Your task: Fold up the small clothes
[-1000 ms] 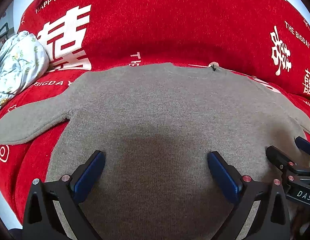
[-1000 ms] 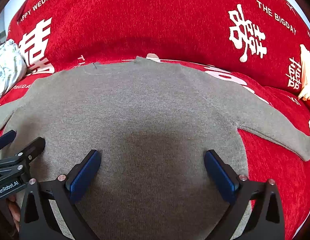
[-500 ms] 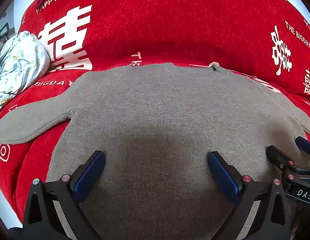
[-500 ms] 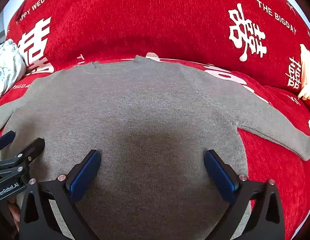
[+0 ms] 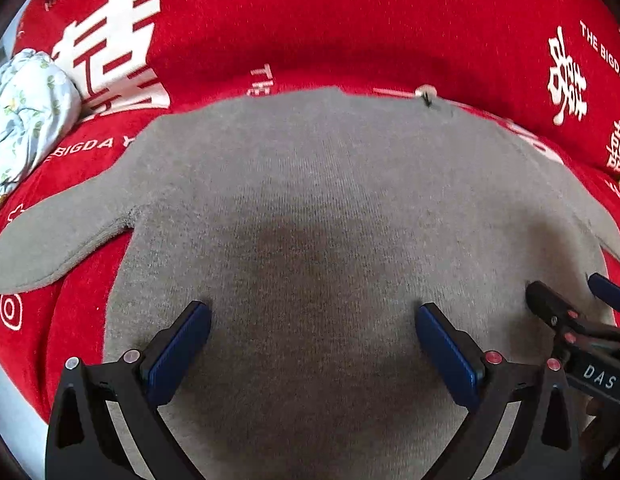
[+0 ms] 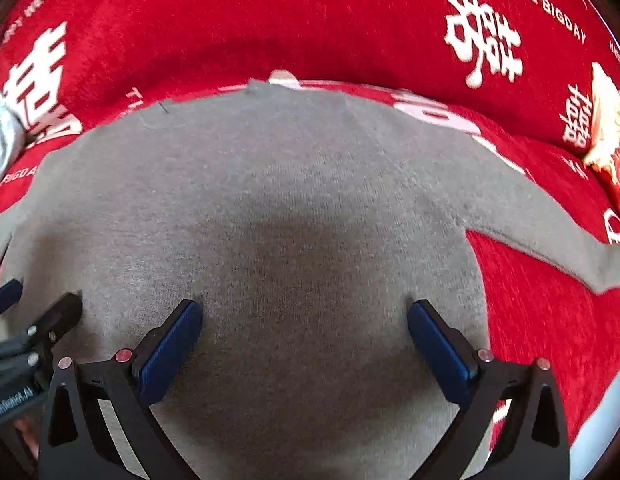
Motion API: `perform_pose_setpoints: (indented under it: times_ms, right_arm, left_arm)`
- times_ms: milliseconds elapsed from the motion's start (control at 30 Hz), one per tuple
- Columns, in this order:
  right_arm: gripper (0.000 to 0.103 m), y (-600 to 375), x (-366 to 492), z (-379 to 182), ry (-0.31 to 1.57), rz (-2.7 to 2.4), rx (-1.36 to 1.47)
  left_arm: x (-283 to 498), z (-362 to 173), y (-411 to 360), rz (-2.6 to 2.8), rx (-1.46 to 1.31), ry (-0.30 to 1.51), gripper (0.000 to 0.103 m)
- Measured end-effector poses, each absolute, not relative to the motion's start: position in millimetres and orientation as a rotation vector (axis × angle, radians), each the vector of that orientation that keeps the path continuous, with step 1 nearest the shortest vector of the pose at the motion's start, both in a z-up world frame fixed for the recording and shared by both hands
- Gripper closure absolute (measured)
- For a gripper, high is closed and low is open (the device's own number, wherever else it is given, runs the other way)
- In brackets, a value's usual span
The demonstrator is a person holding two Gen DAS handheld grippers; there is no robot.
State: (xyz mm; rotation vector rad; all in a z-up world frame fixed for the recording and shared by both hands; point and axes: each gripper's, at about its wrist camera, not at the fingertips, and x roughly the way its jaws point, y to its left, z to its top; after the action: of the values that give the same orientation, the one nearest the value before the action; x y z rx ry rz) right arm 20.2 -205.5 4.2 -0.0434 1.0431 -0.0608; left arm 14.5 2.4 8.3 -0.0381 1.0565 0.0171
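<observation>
Nearest the left wrist camera, the left gripper [image 5: 312, 354] stands with its jaws spread wide and nothing between them, its blue pads [image 5: 178, 354] poised over the lower body of a grey knitted sweater [image 5: 330, 220]. The right gripper [image 6: 304, 350] is released in the same way, both blue pads [image 6: 440, 348] well apart above the same stretch of knit, gripping nothing; each gripper shows at the edge of the other's view, so the two sit side by side. The sweater lies flat and spread out on a red cloth [image 5: 350, 20], its fine ribbed weave smooth, with a darker shadowed patch in the middle just ahead of the jaws. One sleeve [image 5: 66, 240] reaches out to the left with a slightly fuzzy underarm seam, and the other sleeve [image 6: 550, 240] angles out to the right, its cuff lying on the red. Farther off, the neckline [image 5: 334, 94] lies at the far edge of the garment. Beyond it the red cloth rises, printed with white characters and the words "THE BIGDAY". A pale floral bundle of fabric [image 5: 26, 120] rests at the far left, apart from the sweater.
</observation>
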Motion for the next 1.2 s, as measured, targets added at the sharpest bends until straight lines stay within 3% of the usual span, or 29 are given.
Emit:
perform_pose_setpoints:
  times_ms: [633,833,1200]
  right_arm:
    - [0.000,-205.4,14.7,18.2,1.012,-0.019,-0.048]
    - [0.000,-219.1,14.4,32.1,0.965,-0.032,-0.026]
    - [0.000,-249.6,11.8,49.2,0.906,-0.042,0.012]
  left_arm:
    - [26.8,12.4,0.3,0.073,-0.076,1.274,0.000]
    - [21.3,34.0,-0.1,0.082,-0.183,1.188,0.000]
    - [30.2,49.6,-23.3,0.126,-0.109,1.169,0.000]
